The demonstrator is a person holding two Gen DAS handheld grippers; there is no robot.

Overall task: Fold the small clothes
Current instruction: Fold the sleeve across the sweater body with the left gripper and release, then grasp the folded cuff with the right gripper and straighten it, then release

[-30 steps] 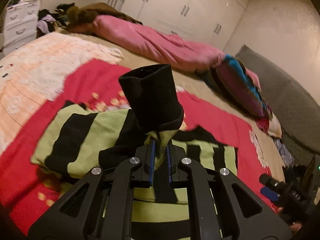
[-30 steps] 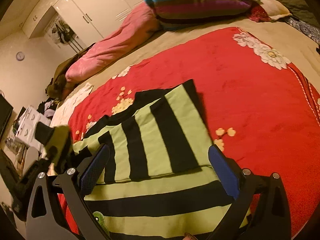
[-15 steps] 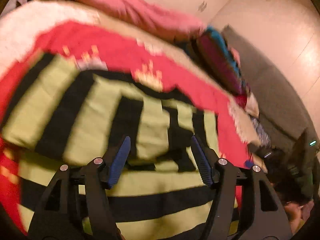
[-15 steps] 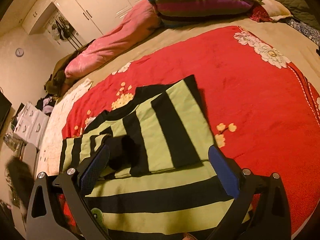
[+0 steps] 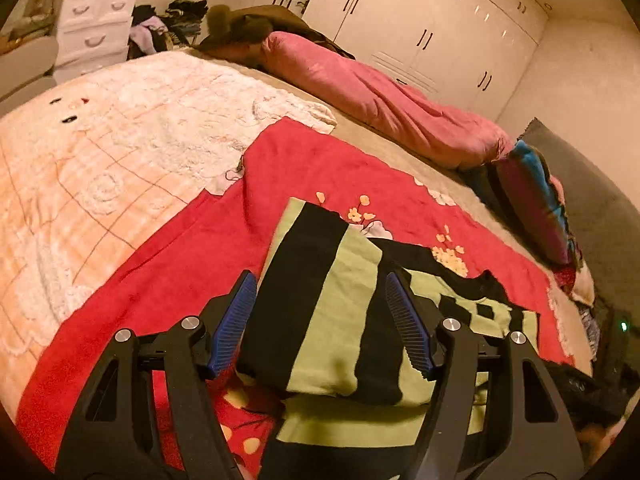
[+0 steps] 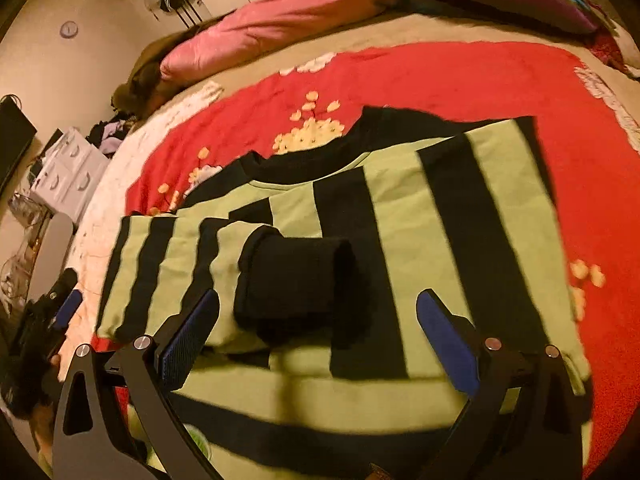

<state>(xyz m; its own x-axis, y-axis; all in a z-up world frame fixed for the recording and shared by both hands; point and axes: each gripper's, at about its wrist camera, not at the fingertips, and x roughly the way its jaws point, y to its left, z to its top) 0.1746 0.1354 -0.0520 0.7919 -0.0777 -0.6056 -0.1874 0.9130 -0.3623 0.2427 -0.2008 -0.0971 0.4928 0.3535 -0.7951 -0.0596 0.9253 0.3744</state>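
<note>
A light green and black striped sweater point(image 6: 424, 240) lies on a red flowered blanket point(image 6: 460, 76), both sleeves folded across the body. The left sleeve's black cuff point(image 6: 296, 280) rests on the chest. In the left wrist view the folded sleeve point(image 5: 320, 312) lies between the fingers of my left gripper point(image 5: 324, 328), which is open and empty just above it. My right gripper point(image 6: 320, 340) is open and empty, hovering over the sweater near the black cuff.
A pink duvet point(image 5: 380, 92) and a striped pillow point(image 5: 536, 200) lie at the far side of the bed. A white and peach blanket point(image 5: 100, 160) covers the left part. White drawers point(image 5: 96, 28) and wardrobes point(image 5: 432, 28) stand beyond.
My left gripper let go of the black-cuffed sleeve, which now lies folded across the sweater, and has drawn back open. My right gripper moved closer over the sweater.
</note>
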